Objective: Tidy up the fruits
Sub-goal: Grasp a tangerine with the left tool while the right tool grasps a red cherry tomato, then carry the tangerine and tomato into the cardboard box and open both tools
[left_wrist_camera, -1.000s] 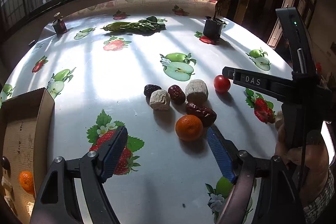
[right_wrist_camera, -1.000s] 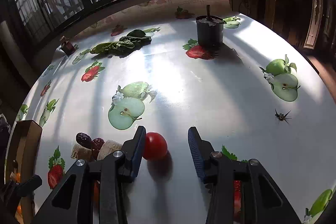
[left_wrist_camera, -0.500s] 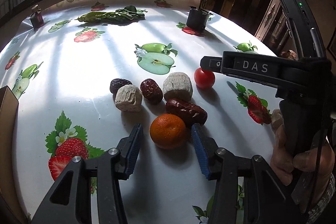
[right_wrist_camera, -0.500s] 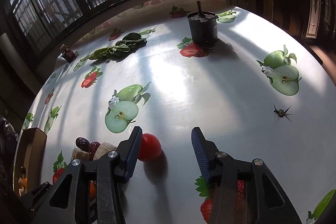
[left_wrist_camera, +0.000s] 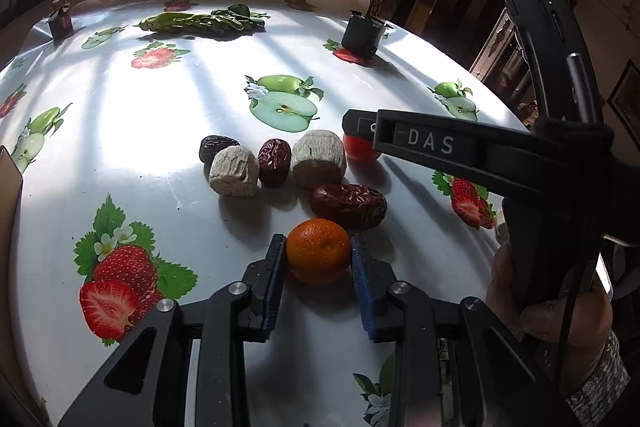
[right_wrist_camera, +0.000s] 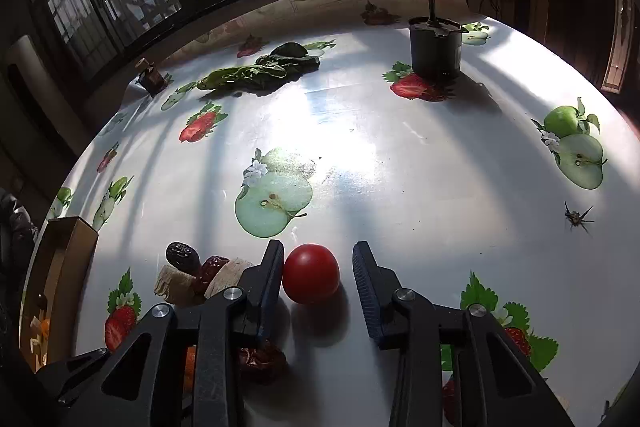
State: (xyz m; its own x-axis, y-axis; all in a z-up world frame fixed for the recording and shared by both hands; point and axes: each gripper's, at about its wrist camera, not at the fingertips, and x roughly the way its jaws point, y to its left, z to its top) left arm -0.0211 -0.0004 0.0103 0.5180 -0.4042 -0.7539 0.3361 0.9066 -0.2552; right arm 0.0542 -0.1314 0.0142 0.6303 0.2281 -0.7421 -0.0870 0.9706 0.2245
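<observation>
Left-wrist view: my left gripper (left_wrist_camera: 319,254) stands closed around the orange (left_wrist_camera: 318,251), both blue pads pressed to its flanks while the fruit rests on the fruit-printed tablecloth (left_wrist_camera: 160,131). Just behind the orange lies a large red date (left_wrist_camera: 349,200); beyond it, in a loose row, sit a dark date (left_wrist_camera: 214,146), a pale cut chunk (left_wrist_camera: 234,171), a second red date (left_wrist_camera: 274,161) and a larger pale chunk (left_wrist_camera: 319,159). My right gripper (left_wrist_camera: 360,125) crosses from the right and hides part of the red tomato (left_wrist_camera: 360,151). Right-wrist view: my right gripper (right_wrist_camera: 319,269) is parted, with the tomato (right_wrist_camera: 311,272) between its fingers, touching the left pad and apart from the right one, on the cloth (right_wrist_camera: 400,167). A cardboard box (right_wrist_camera: 64,267) stands at the table's left edge, holding some fruit pieces that are too small to identify. Far side of the table: leafy greens (right_wrist_camera: 260,71), a dark pot (right_wrist_camera: 435,47) and a small brown bottle (right_wrist_camera: 150,77).
</observation>
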